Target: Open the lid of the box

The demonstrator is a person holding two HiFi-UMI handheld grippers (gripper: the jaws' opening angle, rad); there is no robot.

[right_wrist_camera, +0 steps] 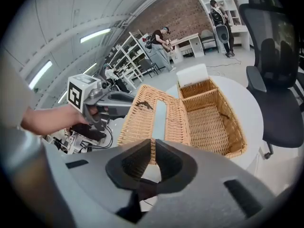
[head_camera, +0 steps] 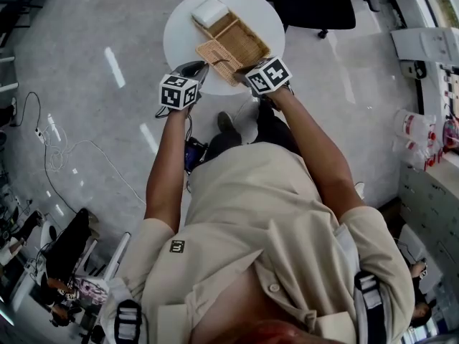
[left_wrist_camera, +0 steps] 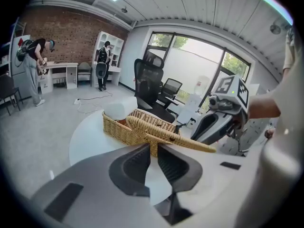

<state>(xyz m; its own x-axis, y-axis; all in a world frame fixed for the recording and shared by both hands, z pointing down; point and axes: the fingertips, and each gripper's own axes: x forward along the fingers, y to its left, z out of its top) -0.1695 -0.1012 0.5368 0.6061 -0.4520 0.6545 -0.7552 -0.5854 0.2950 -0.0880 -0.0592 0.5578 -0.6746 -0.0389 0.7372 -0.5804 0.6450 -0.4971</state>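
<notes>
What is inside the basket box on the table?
Mostly nothing: the wicker box shows a bare woven bottom, with its lid folded open. A white block sits at the far end; anything under it is covered.

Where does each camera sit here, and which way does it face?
Head view: on the head, facing steeply down at the table; torso, forearms, left gripper, right gripper show.
Left gripper view: along its jaws, shut on the wicker lid; right gripper opposite.
Right gripper view: along its jaws, shut on that lid; left gripper opposite.
Shared: all three show the lid and open box.
</notes>
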